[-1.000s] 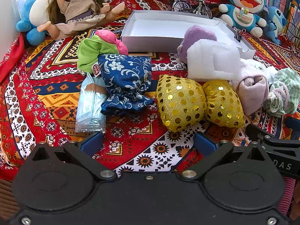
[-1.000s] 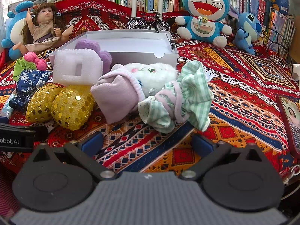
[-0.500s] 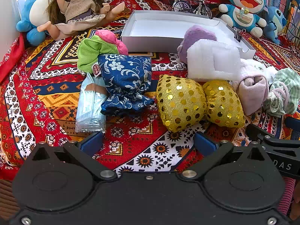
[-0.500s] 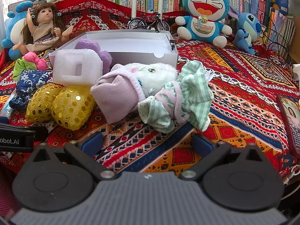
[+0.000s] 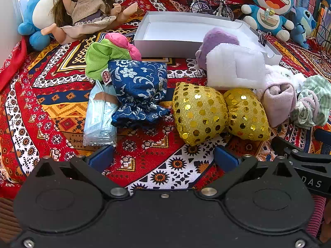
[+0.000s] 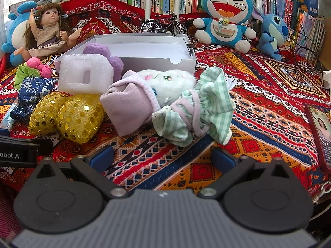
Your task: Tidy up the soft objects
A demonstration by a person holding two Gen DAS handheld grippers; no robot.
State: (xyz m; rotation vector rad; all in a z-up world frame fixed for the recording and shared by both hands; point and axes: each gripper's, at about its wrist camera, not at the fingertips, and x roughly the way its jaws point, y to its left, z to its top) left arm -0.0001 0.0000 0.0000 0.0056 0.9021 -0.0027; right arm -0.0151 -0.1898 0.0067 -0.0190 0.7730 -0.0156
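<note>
Soft items lie on a patterned cloth in front of an empty white box (image 5: pixel 171 47): a blue floral pouch (image 5: pixel 140 91), a gold sequin bow cushion (image 5: pixel 219 113), a green and pink pouch (image 5: pixel 107 53), a mask packet (image 5: pixel 99 117), a white foam block (image 5: pixel 233 68), a purple plush (image 5: pixel 217 39), a white plush toy in a lilac hood (image 6: pixel 149 95) and a green checked cloth (image 6: pixel 202 107). My left gripper (image 5: pixel 163 159) is open and empty, short of the cushion. My right gripper (image 6: pixel 161 159) is open and empty, short of the checked cloth.
A doll (image 5: pixel 89 10) lies at the back left on a blue plush. A Doraemon plush (image 6: pixel 225 14), a Stitch plush (image 6: pixel 273 33) and a model bicycle (image 6: pixel 163 24) stand behind the box, before bookshelves. A framed photo (image 6: pixel 320 132) lies at the right.
</note>
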